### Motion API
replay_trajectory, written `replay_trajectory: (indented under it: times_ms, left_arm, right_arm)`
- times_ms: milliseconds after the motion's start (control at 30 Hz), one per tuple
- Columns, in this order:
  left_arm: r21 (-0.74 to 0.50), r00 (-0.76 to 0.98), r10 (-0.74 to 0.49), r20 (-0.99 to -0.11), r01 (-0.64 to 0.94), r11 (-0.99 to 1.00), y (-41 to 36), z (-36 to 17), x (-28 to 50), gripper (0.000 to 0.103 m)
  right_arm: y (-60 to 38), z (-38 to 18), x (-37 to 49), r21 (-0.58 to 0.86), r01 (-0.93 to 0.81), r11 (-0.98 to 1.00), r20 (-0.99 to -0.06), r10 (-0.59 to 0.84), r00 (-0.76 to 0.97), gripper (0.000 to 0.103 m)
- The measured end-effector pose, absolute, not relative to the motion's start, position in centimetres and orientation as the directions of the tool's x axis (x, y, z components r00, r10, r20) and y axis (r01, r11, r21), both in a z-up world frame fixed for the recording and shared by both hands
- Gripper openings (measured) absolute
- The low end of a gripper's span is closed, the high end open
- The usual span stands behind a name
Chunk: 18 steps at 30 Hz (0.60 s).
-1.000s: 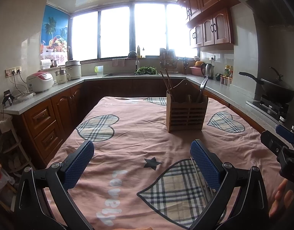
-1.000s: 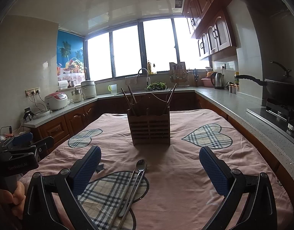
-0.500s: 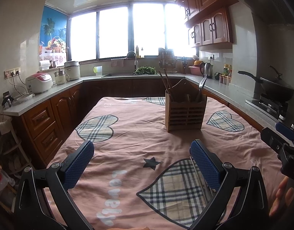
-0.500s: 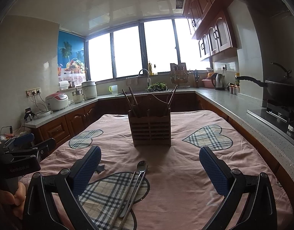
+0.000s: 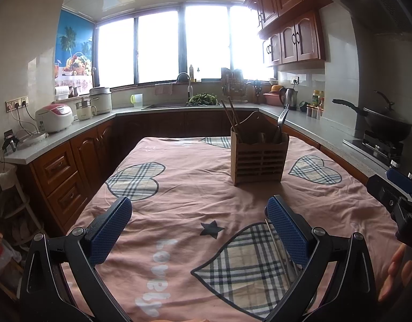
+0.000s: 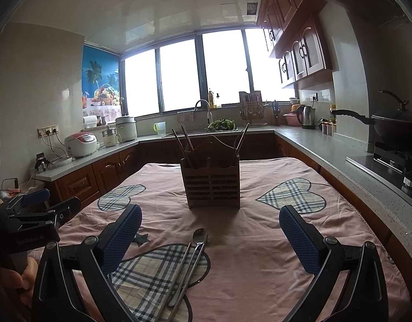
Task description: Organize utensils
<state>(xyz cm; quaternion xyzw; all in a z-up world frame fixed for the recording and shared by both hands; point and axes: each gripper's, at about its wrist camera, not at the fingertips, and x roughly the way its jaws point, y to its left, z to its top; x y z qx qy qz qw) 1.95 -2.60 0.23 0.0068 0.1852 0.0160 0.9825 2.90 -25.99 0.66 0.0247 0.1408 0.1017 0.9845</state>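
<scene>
Meanwhile, the left hand-held gripper [image 5: 199,224] is hovering wide open and empty above the pink-clothed tabletop [image 5: 184,187], the wooden utensil holder [image 5: 259,158] standing beyond, while the right hand-held gripper [image 6: 210,232] is gaping empty over a spoon [image 6: 195,255] and chopsticks [image 6: 176,276] lying between its fingers.

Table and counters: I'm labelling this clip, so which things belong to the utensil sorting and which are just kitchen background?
Job:
wooden caddy
spoon
metal chopsticks
left gripper
right gripper

Background:
rice cooker
kettle
wok
greens
</scene>
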Motion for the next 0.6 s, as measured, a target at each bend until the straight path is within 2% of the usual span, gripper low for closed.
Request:
replay_trajectory:
  times_ms: [600]
  left_arm:
    - [0.03, 0.934, 0.034, -0.357, -0.025, 0.999, -2.67, 0.47, 2.04, 0.103]
  right_arm:
    - [-25.82, 0.96, 3.04, 0.077, -0.2, 0.977, -0.268, 0.213, 0.94, 0.103]
